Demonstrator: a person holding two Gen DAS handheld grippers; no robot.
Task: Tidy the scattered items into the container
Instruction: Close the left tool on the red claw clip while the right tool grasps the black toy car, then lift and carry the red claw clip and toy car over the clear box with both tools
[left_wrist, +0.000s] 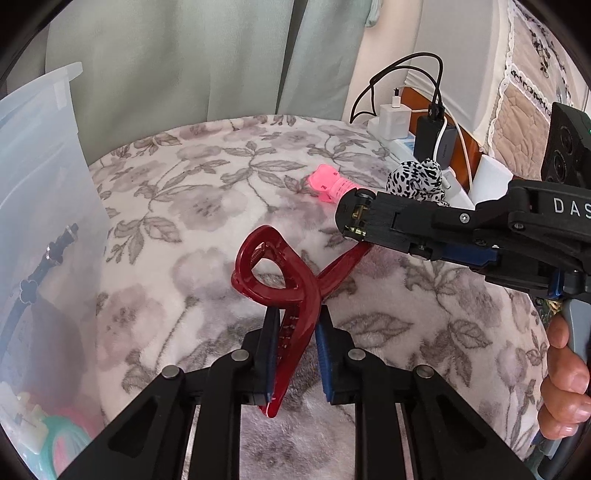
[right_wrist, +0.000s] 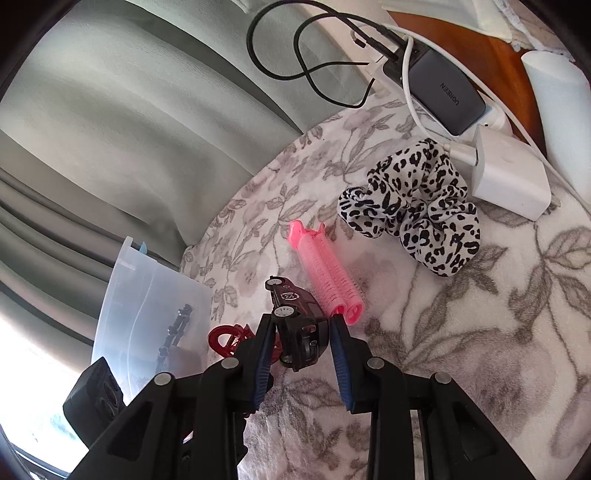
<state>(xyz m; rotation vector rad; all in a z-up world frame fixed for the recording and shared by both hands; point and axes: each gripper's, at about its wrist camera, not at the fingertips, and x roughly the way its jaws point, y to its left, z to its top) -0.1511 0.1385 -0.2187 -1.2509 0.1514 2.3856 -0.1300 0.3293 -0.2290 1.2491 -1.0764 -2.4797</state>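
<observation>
Left hand-held gripper (left_wrist: 295, 347): closed on the dark red hair claw (left_wrist: 280, 291), above the floral blanket (left_wrist: 184, 206).
Right hand-held gripper (right_wrist: 303, 343): narrow, holding a small black toy car (right_wrist: 299, 325).
Container (left_wrist: 40, 229): clear plastic bin at the left, some items inside.
Pink hair roller (right_wrist: 328, 277): on the blanket, beside the spotted scrunchie (right_wrist: 417, 210).

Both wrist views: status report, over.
Left hand-held gripper shut on red claw clip. Right hand-held gripper shut on toy car. Bin left, path clear. Curler, scrunchie remain.
</observation>
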